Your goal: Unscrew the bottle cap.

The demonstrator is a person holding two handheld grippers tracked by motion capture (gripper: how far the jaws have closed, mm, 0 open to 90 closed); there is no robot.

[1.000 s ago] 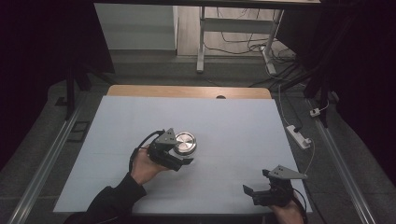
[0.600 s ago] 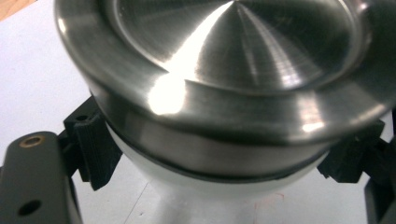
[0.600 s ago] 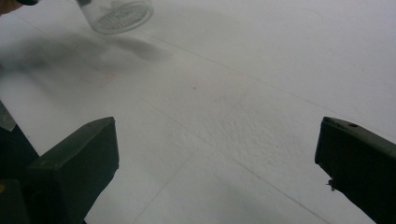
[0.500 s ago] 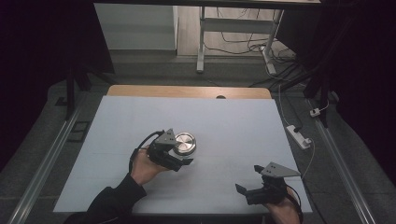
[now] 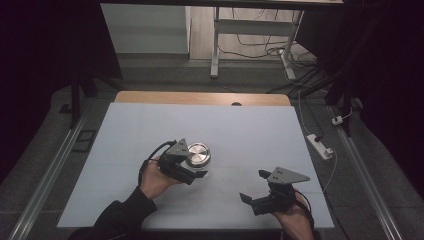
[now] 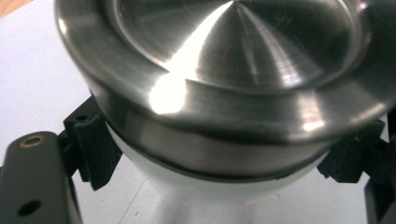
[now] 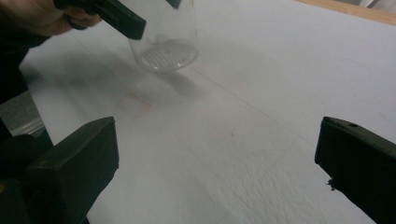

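Shifted the right gripper leftward along the near edge of the worktop and lifted it a little compared with a second ago, toward the jar. Kept the left gripper where it was, with no visible shift of hand or jar. Left jaws clamped on the jar's pale body just under the metal lid, one black pad at each side in the left gripper view. Right jaws wide apart, nothing between them, aimed across bare white surface at the jar's clear base seen at far left in the right gripper view.

Read as an approach: jar steadied left of centre, second gripper brought in, likely for the lid, though not yet near it. Well apart from the jar at this moment.

Plenty of open room between the two grippers and to the far side of the jar. Right hand close to the near edge and not far from the right edge; a path up and to the left judged safest. Wooden strip along the far edge well clear of the work.
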